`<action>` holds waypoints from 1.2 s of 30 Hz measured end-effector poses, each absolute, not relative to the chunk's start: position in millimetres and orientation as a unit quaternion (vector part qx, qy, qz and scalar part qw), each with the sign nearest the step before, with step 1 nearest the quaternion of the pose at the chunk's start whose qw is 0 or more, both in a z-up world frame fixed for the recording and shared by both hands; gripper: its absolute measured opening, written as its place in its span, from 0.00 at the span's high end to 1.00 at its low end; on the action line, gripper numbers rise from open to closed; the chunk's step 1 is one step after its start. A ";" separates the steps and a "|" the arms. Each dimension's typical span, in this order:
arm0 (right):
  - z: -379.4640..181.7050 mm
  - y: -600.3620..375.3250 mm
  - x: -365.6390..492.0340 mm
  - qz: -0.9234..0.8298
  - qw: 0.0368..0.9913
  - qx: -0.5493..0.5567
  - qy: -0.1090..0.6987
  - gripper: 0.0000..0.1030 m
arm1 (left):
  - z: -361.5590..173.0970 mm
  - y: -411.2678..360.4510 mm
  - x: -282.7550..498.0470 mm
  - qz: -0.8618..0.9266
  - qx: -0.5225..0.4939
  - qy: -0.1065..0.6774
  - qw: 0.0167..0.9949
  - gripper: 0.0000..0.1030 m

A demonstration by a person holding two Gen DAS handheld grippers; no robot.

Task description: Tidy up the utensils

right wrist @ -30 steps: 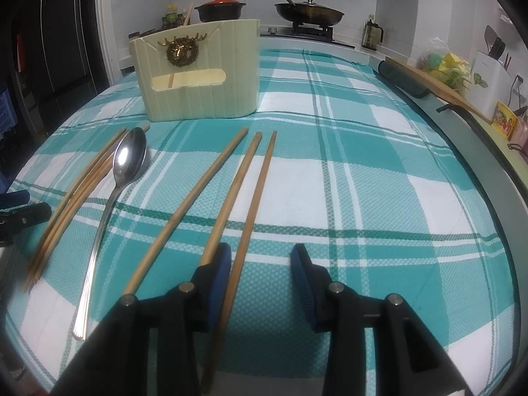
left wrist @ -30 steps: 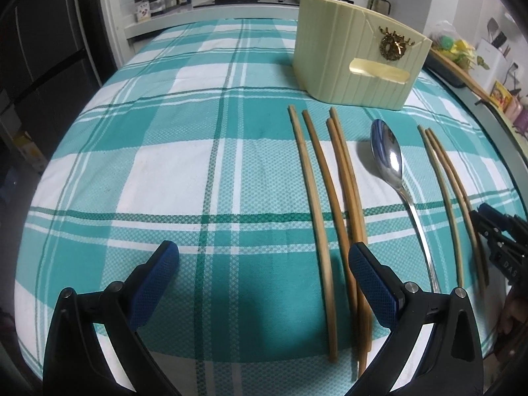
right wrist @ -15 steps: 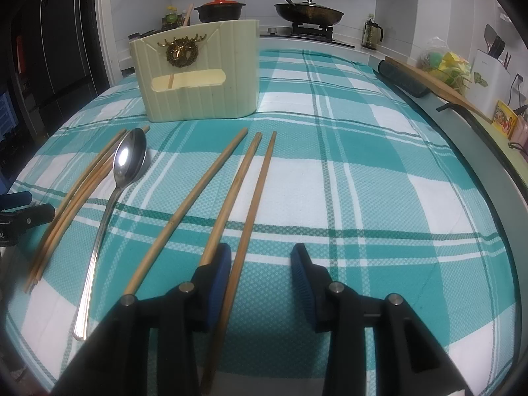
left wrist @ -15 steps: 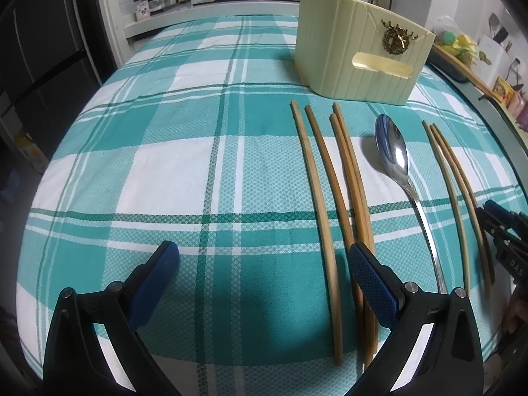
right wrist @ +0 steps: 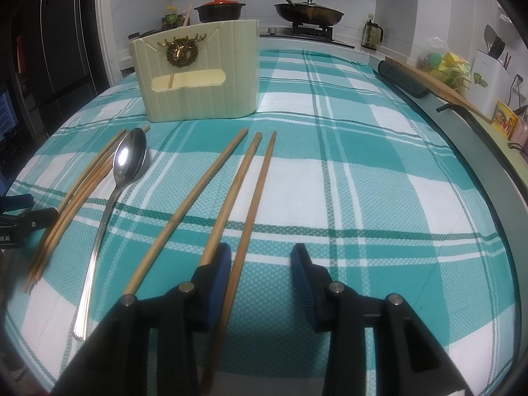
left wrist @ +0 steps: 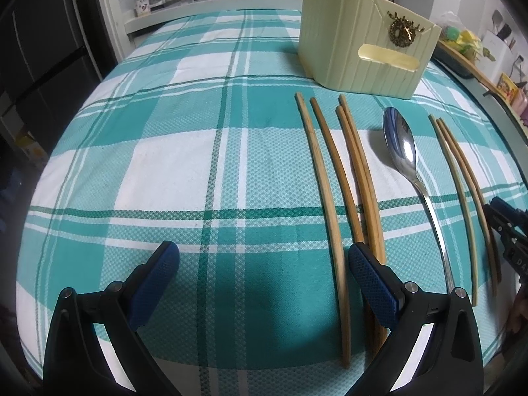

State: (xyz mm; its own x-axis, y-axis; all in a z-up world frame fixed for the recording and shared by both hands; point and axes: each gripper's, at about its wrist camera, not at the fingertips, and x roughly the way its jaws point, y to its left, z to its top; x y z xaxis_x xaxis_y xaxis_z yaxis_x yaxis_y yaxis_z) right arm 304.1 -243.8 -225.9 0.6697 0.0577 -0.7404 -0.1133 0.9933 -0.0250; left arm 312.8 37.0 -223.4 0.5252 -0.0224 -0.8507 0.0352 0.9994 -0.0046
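Several wooden chopsticks (left wrist: pixel 330 198) and a metal spoon (left wrist: pixel 401 150) lie side by side on the teal plaid tablecloth (left wrist: pixel 165 165). A cream utensil holder (left wrist: pixel 363 52) with a gold deer ornament stands behind them and holds one chopstick. My left gripper (left wrist: pixel 262 274) is open and empty, low over the cloth left of the chopsticks. In the right wrist view, my right gripper (right wrist: pixel 260 270) is open, with one chopstick (right wrist: pixel 250 204) lying between its fingers. The spoon (right wrist: pixel 122 171) and holder (right wrist: pixel 198 76) show there too.
A stove with a pot (right wrist: pixel 219 8) and pan (right wrist: pixel 308 11) stands beyond the table. A cutting board (right wrist: pixel 435 85) and white knife block (right wrist: pixel 491 76) sit on the counter at right. A dark fridge (left wrist: pixel 39 66) stands at left.
My left gripper has drawn slightly closer to the holder, so the utensils appear lower in its view. The right gripper has not moved.
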 end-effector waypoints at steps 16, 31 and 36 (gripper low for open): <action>-226.2 -243.9 304.0 0.047 0.913 -0.035 0.403 0.62 | -226.6 35.3 315.3 -0.014 0.015 0.491 0.871 0.01; -226.1 -244.0 303.8 0.047 0.913 -0.034 0.403 0.62 | -226.7 36.5 319.8 -0.009 0.019 0.493 0.870 0.00; -226.0 -245.1 303.1 0.044 0.914 -0.032 0.403 0.62 | -226.6 42.6 321.1 0.005 0.013 0.495 0.869 0.00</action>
State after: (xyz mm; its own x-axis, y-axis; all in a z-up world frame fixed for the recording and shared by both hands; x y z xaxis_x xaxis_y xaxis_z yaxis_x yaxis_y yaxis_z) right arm 303.1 -245.1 -226.0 0.6714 0.0544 -0.7391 -0.1061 0.9941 -0.0232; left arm 321.1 42.6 -226.6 0.5102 0.0219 -0.8598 0.0030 0.9996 0.0272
